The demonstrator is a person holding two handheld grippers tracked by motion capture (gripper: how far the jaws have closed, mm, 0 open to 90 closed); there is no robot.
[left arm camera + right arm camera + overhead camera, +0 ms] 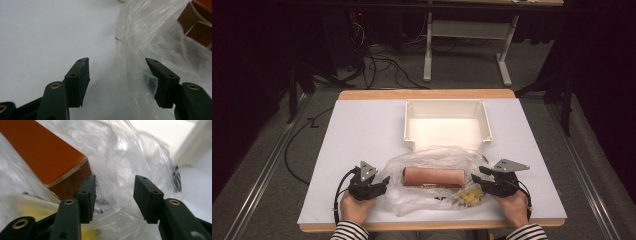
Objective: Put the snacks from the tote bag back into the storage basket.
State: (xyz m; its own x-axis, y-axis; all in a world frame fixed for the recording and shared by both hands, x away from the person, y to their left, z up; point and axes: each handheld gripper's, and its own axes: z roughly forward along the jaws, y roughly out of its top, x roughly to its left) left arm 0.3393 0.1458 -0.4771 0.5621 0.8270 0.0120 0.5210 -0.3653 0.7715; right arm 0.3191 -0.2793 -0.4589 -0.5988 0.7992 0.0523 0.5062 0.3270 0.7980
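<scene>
A clear plastic bag [432, 180] lies crumpled near the table's front edge, holding a reddish-brown box [433, 177] and something yellow [469, 196]. My left gripper [383, 184] is at the bag's left edge, open, with its jaws straddling a fold of the plastic film [140, 75]. At the bag's right end, my right gripper [477, 180] is open too, and crumpled plastic [117, 182] sits between its jaws. The brown box [50, 157] lies just beyond the right gripper's left jaw, and the yellow item [32, 212] shows low at the left.
An empty white rectangular bin [447, 124] stands just behind the bag at the table's middle back; its corner [192, 142] shows in the right gripper view. A white sheet [357, 135] covers the tabletop. Cables and table legs lie on the floor beyond.
</scene>
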